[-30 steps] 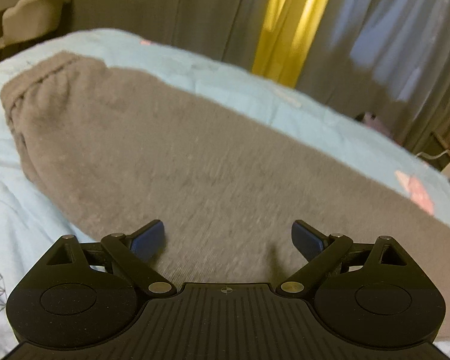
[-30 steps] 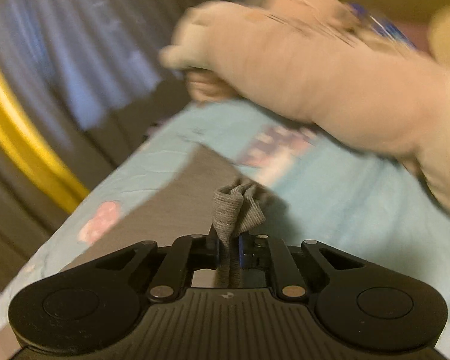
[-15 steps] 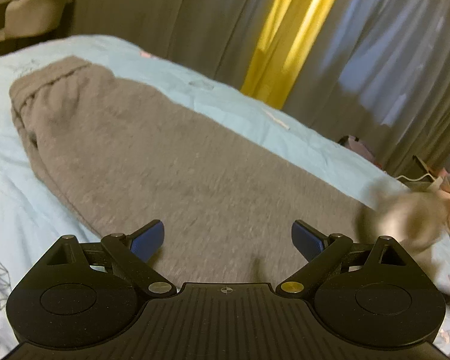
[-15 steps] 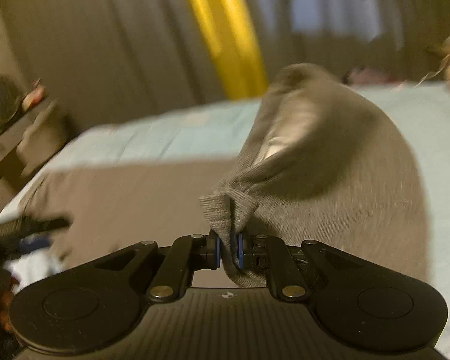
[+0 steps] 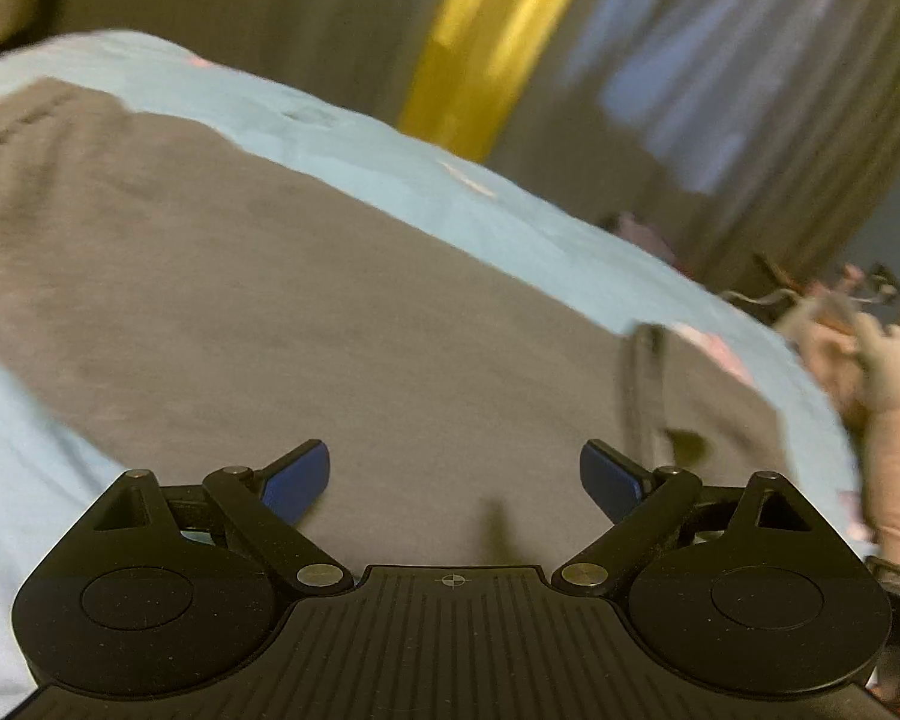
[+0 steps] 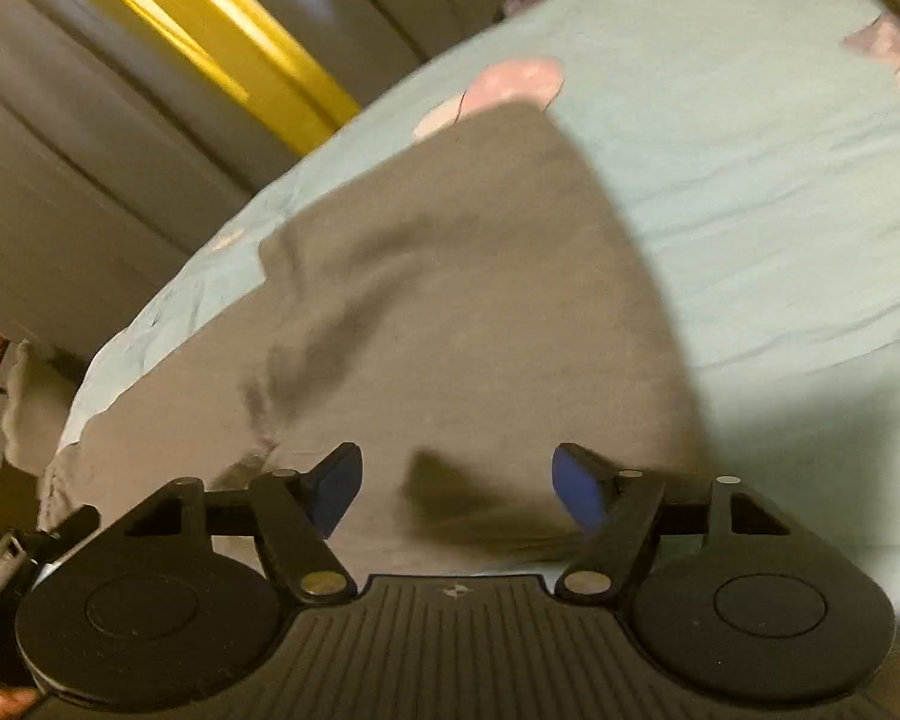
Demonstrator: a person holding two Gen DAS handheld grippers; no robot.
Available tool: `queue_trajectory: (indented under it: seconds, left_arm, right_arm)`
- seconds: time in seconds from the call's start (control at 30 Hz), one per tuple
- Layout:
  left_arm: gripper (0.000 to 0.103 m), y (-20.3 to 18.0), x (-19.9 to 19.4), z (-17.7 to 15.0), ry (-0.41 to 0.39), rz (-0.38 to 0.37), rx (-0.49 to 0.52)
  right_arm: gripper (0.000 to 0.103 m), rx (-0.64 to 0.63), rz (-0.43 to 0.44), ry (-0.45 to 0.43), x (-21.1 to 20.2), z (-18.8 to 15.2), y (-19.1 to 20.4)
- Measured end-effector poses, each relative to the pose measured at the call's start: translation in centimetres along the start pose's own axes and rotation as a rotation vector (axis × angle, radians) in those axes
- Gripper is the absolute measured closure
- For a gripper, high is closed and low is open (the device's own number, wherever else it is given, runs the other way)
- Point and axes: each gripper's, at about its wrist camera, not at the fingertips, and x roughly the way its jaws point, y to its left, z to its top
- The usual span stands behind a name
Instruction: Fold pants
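The grey pants lie on a light blue bedsheet. In the left wrist view a cuff edge lies folded over the leg at the right. My left gripper is open and empty just above the pants' middle. In the right wrist view the pants show a folded-over layer with a rounded edge on the right. My right gripper is open and empty above that layer. Both views are blurred by motion.
Grey curtains with a yellow strip hang behind the bed. A plush toy lies at the bed's right edge. The sheet spreads right of the pants. A cream cushion sits at the far left.
My right gripper carried the pant cuff over the leg, then opened and let it go; the cuff now lies on the pants. My left gripper stayed open and shifted slightly.
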Motion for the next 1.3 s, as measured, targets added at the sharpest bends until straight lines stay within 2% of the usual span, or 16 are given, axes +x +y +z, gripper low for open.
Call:
queue_trajectory:
  seconds: [0.03, 0.1, 0.13, 0.27, 0.5, 0.57, 0.6, 0.63, 0.73, 0.9, 0.97, 1.07, 1.13, 1.17, 1.23, 1.3]
  left_arm:
    - [0.008, -0.4, 0.3, 0.2, 0.027, -0.049, -0.017]
    - [0.008, -1.1, 1.4, 0.7, 0.091, -0.128, -0.068]
    - [0.009, -1.6, 2.3, 0.9, 0.131, -0.164, -0.092]
    - [0.011, -5.2, 6.7, 1.6, 0.278, -0.25, -0.117]
    - [0.02, -10.8, 13.3, -0.1, 0.544, -0.27, -0.093]
    - [0.033, -11.3, 13.9, -0.6, 0.533, -0.234, -0.065]
    - [0.063, -11.4, 13.7, -0.6, 0.515, -0.219, -0.05]
    - [0.085, -11.4, 13.6, -0.5, 0.507, -0.206, -0.04]
    - [0.086, -10.0, 11.6, -0.3, 0.441, -0.283, -0.137]
    - [0.087, -9.8, 6.3, -0.3, 0.257, -0.312, -0.033]
    - [0.086, -8.0, 5.7, -0.5, 0.255, -0.261, -0.034]
    - [0.085, -5.1, 5.9, -1.0, 0.271, -0.108, -0.007]
    - [0.071, -3.7, 5.8, -1.2, 0.277, -0.065, -0.005]
    - [0.07, -3.2, 5.6, -0.8, 0.279, -0.061, -0.021]
    - [0.047, -2.6, 5.2, 0.1, 0.27, -0.103, -0.064]
    - [0.036, -3.0, 5.0, 1.3, 0.236, -0.13, -0.061]
  right_arm:
    - [0.028, 0.009, -0.024, -0.037, -0.9, 0.0, -0.2]
    - [0.009, 0.035, -0.047, -0.095, -2.1, 0.2, -1.0]
    - [0.007, 0.05, -0.057, -0.128, -2.6, 0.3, -1.5]
    - [0.007, 0.17, -0.002, -0.142, -2.7, 0.7, -4.5]
    - [0.007, 0.23, 0.027, -0.095, -1.0, 1.2, -5.7]
    - [0.007, 0.234, 0.026, -0.085, -1.1, 1.2, -5.7]
    - [0.007, 0.24, 0.027, -0.085, -1.0, 1.1, -5.8]
    - [0.007, 0.246, 0.031, -0.089, -0.9, 1.2, -5.9]
    - [0.006, 0.242, 0.057, -0.1, -0.7, 1.2, -5.9]
    - [0.005, 0.212, 0.051, -0.105, -1.0, 1.0, -5.4]
    - [0.005, 0.204, 0.042, -0.102, -1.0, 1.0, -5.2]
    - [0.005, 0.185, 0.036, -0.092, -0.7, 1.1, -4.8]
    - [0.005, 0.175, 0.024, -0.082, -0.6, 1.1, -4.6]
    - [0.005, 0.174, 0.022, -0.076, -0.5, 1.1, -4.6]
    - [0.005, 0.175, 0.02, -0.064, -0.3, 1.1, -4.5]
    - [0.005, 0.175, 0.023, -0.056, -0.1, 1.1, -4.4]
